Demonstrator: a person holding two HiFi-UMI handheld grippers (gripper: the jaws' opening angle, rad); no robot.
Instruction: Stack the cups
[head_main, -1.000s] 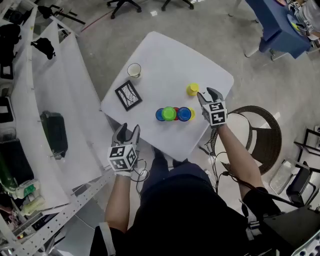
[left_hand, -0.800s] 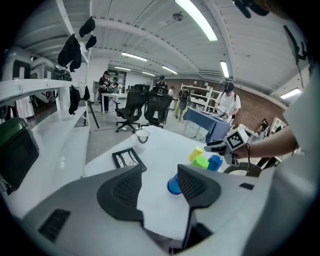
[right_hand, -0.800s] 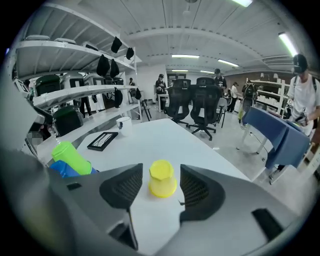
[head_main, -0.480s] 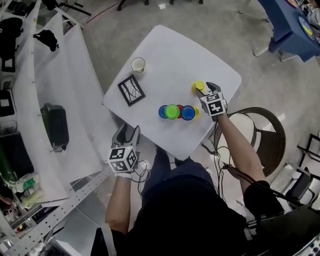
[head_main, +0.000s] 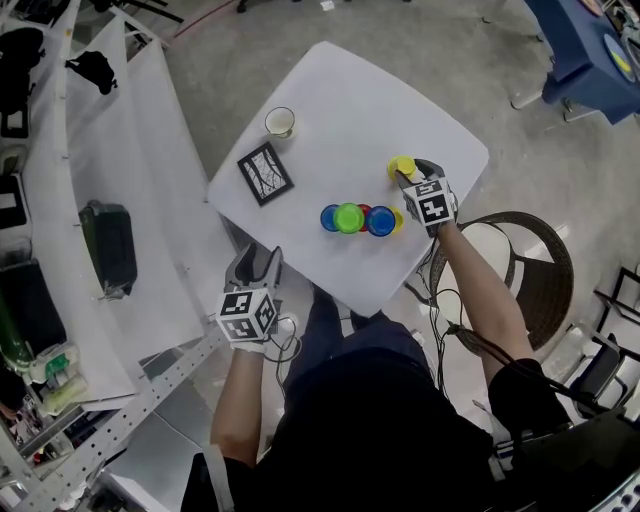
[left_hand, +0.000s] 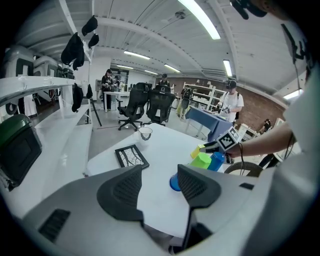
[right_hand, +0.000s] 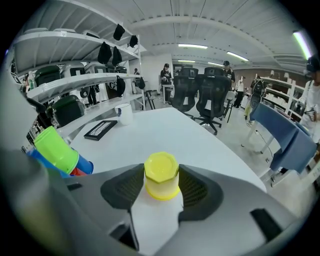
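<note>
Yellow cup: upside down and alone on the far right of the table. I judge it light, thin plastic, slick and easily squashed, so I take it gently by the flat sides.
Right gripper: my jaws have just been closing, and the pads sit against its two sides.
Left gripper: jaws apart, empty, off the near edge.
Other cups: clustered mid-table. Count unclear, red one mostly covered.
</note>
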